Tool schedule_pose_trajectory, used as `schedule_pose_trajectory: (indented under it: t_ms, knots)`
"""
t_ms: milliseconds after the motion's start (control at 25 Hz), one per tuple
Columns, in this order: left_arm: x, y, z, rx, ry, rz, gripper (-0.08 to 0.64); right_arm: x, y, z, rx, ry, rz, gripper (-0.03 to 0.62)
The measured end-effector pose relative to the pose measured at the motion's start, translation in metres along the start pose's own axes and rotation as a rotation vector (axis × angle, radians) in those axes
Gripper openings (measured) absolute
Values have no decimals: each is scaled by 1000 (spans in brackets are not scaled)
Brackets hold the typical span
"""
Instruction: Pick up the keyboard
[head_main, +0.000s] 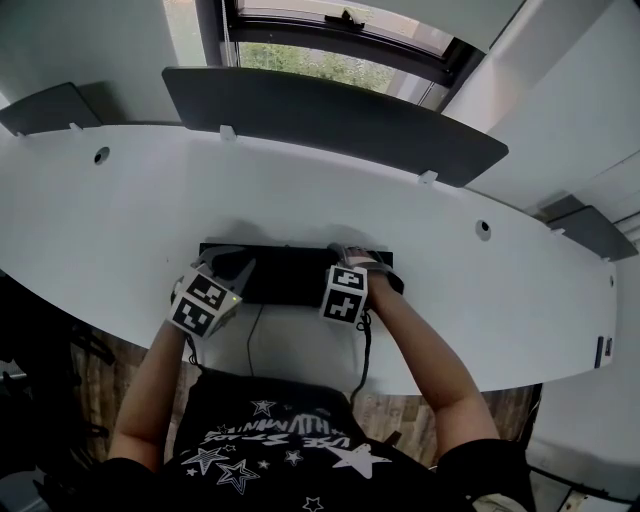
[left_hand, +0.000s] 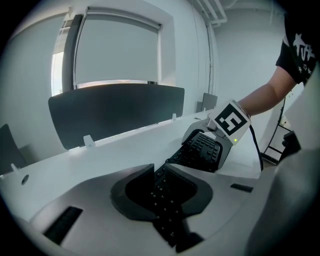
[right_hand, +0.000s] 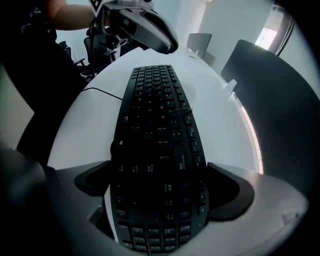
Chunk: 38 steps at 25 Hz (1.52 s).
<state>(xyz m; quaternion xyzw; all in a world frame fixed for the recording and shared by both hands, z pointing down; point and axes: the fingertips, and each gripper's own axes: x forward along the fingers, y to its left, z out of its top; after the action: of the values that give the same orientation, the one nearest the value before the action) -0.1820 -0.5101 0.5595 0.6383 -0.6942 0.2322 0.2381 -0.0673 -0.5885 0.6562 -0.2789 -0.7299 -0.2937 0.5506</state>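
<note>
A black keyboard (head_main: 285, 275) (right_hand: 155, 125) lies near the front edge of a white desk (head_main: 120, 210). My right gripper (head_main: 362, 262) (right_hand: 159, 182) points steeply down over the keyboard's right end. Its pads (right_hand: 227, 190) sit against the front and back edges there. My left gripper (head_main: 238, 268) (left_hand: 162, 192) is at the keyboard's left end, angled toward the right. Its jaws stand only a narrow slit apart, and the keys (left_hand: 167, 210) show through that slit, with nothing pressed between the pads. The left gripper view also shows the keyboard's far end (left_hand: 202, 150) in the right gripper.
A dark divider panel (head_main: 330, 120) stands along the desk's far edge, below a window. Round cable holes (head_main: 101, 155) (head_main: 483, 228) sit left and right of it. The keyboard's thin cable (head_main: 252, 335) runs off the front edge, close to the person's body.
</note>
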Motion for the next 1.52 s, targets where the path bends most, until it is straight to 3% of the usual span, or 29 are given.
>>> schedule_pose_trajectory:
  t_ms: [160,280,360,520,880,1200,1360,1520]
  knots:
    - [23,-4,7,131,60,-167,219,-1,0,1,2,-7,-7,578]
    - [42,-5,7,247,138,-259,259,-1,1,1,-1,-11,-11,577]
    - [54,-4,-5,292,247,-315,276,-1,2,1,-4,-16,-16,578]
    - [66,-10,-36,296,469,-477,282,-1,1,2,-7,-20,-26,577]
    - [77,-20,-56,293,701,-670,282,0,2,4,-22,-30,-34,577]
    - [79,-28,-61,306,769,-729,247,0,6,3,-56,-38,-41,559]
    - [74,-30,-62,278,749,-744,224,-4,17,2,-70,-57,-69,462]
    - [70,-31,-56,285,713,-738,210,-8,12,-4,-27,-116,-129,464]
